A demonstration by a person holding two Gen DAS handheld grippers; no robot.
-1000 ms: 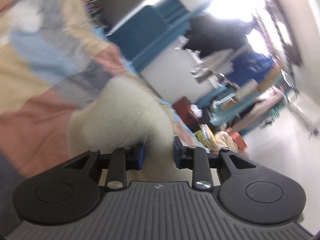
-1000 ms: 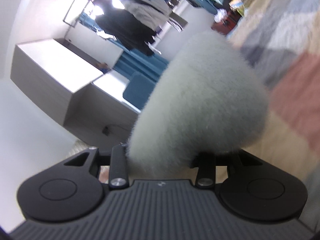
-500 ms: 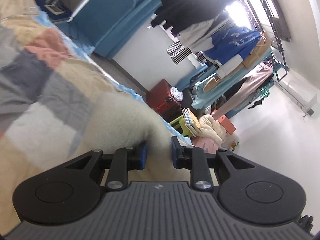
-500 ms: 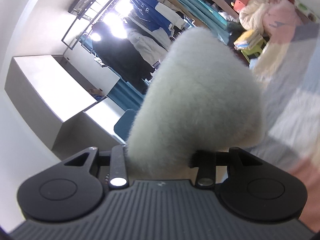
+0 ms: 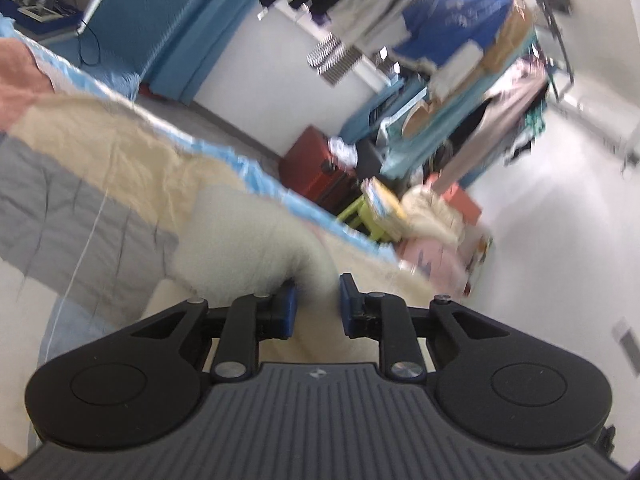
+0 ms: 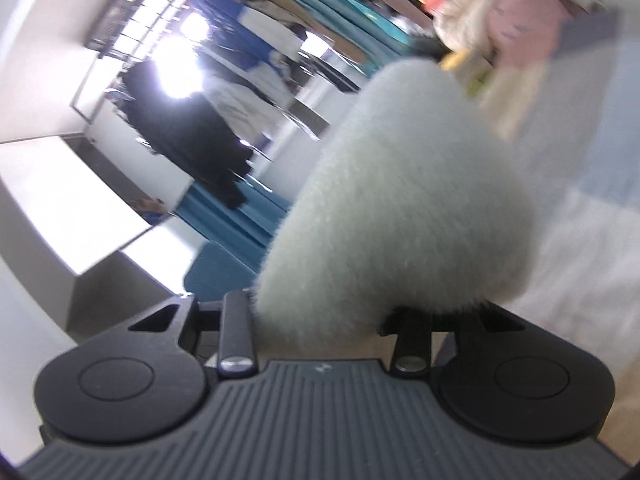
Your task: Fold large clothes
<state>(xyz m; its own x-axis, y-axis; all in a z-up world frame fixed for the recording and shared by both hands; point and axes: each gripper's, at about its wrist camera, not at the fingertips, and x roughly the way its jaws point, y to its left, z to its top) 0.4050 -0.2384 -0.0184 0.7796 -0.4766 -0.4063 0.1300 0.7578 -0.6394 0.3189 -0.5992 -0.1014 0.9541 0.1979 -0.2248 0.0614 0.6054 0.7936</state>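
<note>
Both tongs are clamped on the same fluffy, pale cream fleece garment point(image 5: 248, 248). Through the left wrist camera, the left gripper point(image 5: 316, 306) has its two blue-padded fingers point(image 5: 287, 310) drawn close together, with a narrow fold of the fleece pinched between them; the rest of that fold bulges forward and to the left of the fingers. It lies over a quilted patchwork bedspread point(image 5: 80, 208) of grey, beige, pink and white panels, close to the bedspread's far edge, which is trimmed in light blue point(image 5: 256, 178).

Through the right wrist camera, the right gripper point(image 6: 320, 316) holds a much thicker bunch of the fleece point(image 6: 400, 216). This mound rises straight up from between the fingers and covers them almost fully, so only the black arms and their metal pins show on either side. It fills the middle of that view, blurred at its edges, and stands lifted against the room rather than flat on the bedspread point(image 6: 580, 216), whose pale panels show to its right.

Beyond the bedspread's far edge are a red case point(image 5: 316, 168) on the grey floor, a yellow-green stool point(image 5: 364, 220), and a rack of hanging clothes point(image 5: 440, 40). A dark coat point(image 6: 188, 136) hangs before a bright window in the right view.
</note>
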